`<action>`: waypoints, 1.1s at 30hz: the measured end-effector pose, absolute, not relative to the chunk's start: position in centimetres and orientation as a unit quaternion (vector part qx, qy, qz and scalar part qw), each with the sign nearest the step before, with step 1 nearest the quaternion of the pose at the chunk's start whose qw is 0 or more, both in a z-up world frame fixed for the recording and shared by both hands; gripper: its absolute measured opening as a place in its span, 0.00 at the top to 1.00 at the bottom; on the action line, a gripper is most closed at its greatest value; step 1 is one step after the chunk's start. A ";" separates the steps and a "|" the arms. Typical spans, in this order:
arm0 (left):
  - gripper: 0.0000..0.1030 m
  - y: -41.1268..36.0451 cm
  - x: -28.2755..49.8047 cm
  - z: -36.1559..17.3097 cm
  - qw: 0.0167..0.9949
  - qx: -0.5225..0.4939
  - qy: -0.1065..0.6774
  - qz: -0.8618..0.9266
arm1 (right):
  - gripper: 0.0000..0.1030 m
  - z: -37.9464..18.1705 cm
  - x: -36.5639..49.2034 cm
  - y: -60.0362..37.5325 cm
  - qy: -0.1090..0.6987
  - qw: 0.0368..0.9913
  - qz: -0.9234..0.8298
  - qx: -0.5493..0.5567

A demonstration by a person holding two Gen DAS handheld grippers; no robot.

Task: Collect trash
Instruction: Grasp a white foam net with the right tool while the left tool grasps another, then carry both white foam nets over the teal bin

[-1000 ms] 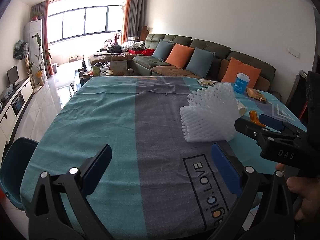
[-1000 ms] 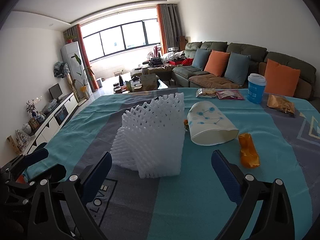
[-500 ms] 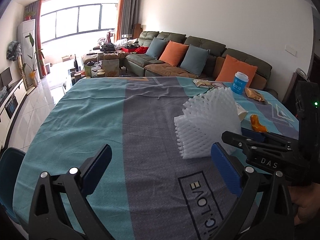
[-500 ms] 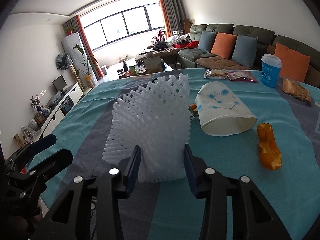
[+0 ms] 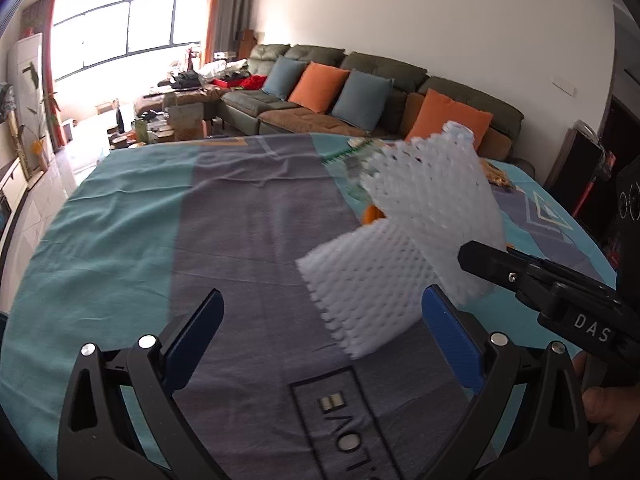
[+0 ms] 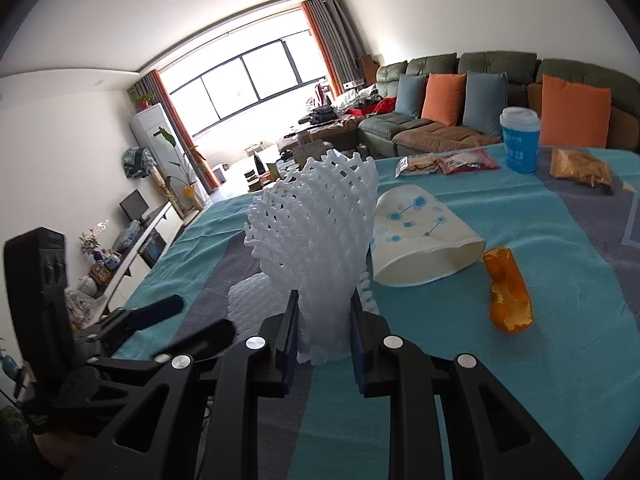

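A white foam net (image 6: pixel 320 220) stands upright on the teal and grey tablecloth (image 6: pixel 520 380). My right gripper (image 6: pixel 325 304) is closing on its lower end, and both pads press into the squeezed foam. From the left wrist the net (image 5: pixel 432 208) looks blurred and tilted, with the right gripper (image 5: pixel 520 272) coming in from the right. A flatter fold of foam (image 5: pixel 360 292) lies under it on the cloth. My left gripper (image 5: pixel 320 304) is open just in front of that fold, touching nothing. It also shows as my left gripper (image 6: pixel 180 324) at the right wrist view's lower left.
Right of the net lie a tipped paper cup (image 6: pixel 420 240) and an orange peel (image 6: pixel 508 292). Farther back are snack packets (image 6: pixel 448 162), a blue lidded cup (image 6: pixel 520 140) and a brown packet (image 6: pixel 580 168). A sofa stands beyond the table.
The right gripper's jaws have gone from wide apart to pinching the foam net, which is now squeezed and tilted. The left gripper has come nearer to the net.
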State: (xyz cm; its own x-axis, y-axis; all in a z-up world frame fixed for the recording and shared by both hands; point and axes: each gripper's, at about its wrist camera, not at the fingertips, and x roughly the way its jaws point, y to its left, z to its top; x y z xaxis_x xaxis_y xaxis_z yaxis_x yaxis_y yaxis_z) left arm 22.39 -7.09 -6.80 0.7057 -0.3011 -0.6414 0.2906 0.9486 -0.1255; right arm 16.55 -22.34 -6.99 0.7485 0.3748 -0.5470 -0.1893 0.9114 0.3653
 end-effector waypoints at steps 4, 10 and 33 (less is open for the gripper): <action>0.05 -8.0 23.4 -7.2 0.919 0.002 0.360 -0.161 | 0.80 -6.7 15.7 -23.1 0.305 0.929 0.141 0.156; 0.05 -9.0 25.4 -7.9 0.909 0.005 0.385 -0.159 | 0.80 -5.7 15.2 -24.4 0.289 0.934 0.133 0.161; 0.89 -7.8 24.8 -8.5 0.895 -0.051 0.379 -0.230 | 0.80 -5.1 14.2 -24.7 0.281 0.937 0.130 0.162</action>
State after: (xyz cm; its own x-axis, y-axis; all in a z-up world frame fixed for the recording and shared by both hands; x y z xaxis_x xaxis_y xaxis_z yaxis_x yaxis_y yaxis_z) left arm 24.78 -7.79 -8.52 0.6066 -0.4499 -0.6554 0.3730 0.8891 -0.2651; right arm 14.19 -24.75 -5.10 0.8079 0.3343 -0.4853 -0.1520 0.9139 0.3764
